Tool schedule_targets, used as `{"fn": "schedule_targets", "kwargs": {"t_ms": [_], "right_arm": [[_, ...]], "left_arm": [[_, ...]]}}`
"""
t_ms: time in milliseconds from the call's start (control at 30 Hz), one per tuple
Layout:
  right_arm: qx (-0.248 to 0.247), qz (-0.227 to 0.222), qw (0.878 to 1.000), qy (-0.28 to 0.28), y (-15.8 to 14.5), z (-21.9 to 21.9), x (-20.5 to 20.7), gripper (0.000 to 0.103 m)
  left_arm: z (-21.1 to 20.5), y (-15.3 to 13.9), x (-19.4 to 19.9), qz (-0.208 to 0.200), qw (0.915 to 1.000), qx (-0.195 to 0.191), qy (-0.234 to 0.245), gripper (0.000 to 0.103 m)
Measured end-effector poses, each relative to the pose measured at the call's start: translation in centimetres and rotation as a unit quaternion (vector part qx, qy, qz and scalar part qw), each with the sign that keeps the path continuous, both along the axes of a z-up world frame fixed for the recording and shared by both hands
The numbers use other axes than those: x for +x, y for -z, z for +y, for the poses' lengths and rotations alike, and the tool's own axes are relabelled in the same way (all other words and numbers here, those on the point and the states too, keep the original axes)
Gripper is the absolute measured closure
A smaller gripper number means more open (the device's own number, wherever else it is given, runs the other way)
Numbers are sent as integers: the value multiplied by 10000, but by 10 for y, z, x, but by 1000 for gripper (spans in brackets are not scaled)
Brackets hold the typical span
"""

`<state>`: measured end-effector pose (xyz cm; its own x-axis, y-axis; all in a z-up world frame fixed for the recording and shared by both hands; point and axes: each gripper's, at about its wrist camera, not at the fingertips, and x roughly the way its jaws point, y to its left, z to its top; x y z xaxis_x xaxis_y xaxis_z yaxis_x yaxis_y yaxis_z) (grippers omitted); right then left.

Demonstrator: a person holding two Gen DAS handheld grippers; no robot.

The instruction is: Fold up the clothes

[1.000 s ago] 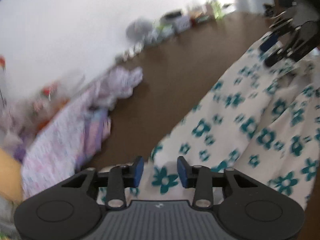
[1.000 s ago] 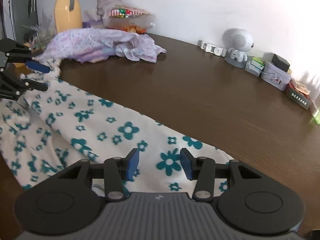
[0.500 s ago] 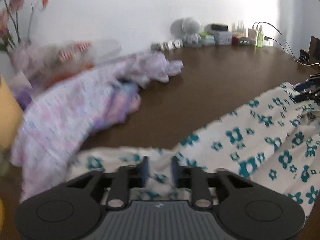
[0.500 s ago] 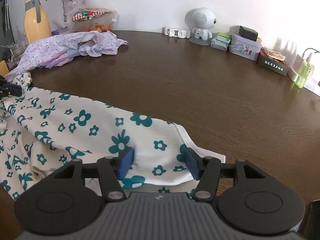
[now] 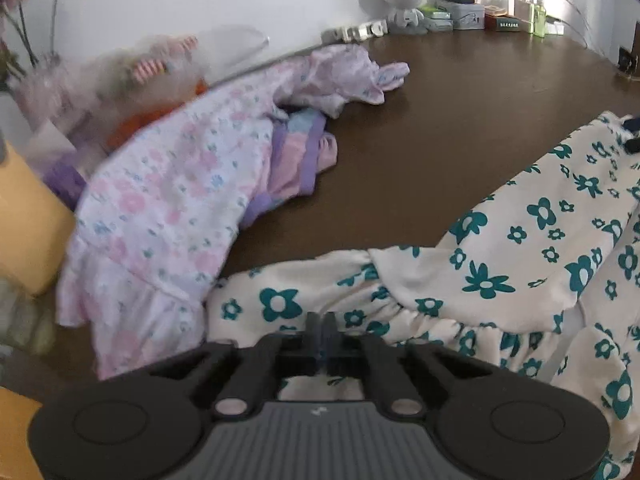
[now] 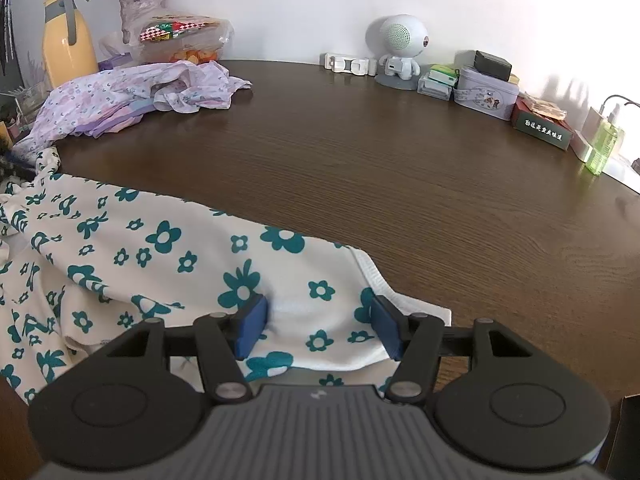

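Observation:
A white garment with teal flowers [image 5: 520, 248] lies stretched across the dark wooden table [image 6: 400, 168]. My left gripper [image 5: 322, 326] is shut on its gathered, ruffled hem, with cloth showing on both sides of the joined fingers. At the other end my right gripper [image 6: 318, 326] stands open, low over the garment [image 6: 160, 240]. The ribbed neck end lies between its blue pads [image 6: 252, 326], which are wide apart. A dark sliver of the right gripper [image 5: 632, 136] shows at the far edge of the left wrist view.
A heap of pink and purple floral clothes [image 5: 180, 184] lies just beside the hem, also at the back left [image 6: 132, 92]. A yellow bottle [image 6: 70, 44], flower vase [image 6: 140, 12], white robot figurine [image 6: 400, 52], tins [image 6: 486, 88] and green bottle [image 6: 604, 144] line the wall.
My left gripper slid along the garment to its ruffled hem and went from open to shut on it. The right gripper's jaws widened over the neck end and its view rolled level.

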<state>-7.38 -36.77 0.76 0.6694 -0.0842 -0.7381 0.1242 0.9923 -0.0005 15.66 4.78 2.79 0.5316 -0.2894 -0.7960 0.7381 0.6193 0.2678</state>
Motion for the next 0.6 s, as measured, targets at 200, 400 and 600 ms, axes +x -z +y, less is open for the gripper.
{"fn": "schedule_targets", "kwargs": {"t_ms": [200,400,600], "right_arm": [[14,-14,10000,4,0,-1,0,42],[10,-62,10000,8,1,-2,-1,41],[13,-64,10000,0,1,-2,-1,41]], "left_arm": [[16,-34,-43,-454,9987,-74,-219,103],[19,2,-47,-31,9980,285,-568,101],[33,-28,-37,-384,9941,-493,-888,74]]}}
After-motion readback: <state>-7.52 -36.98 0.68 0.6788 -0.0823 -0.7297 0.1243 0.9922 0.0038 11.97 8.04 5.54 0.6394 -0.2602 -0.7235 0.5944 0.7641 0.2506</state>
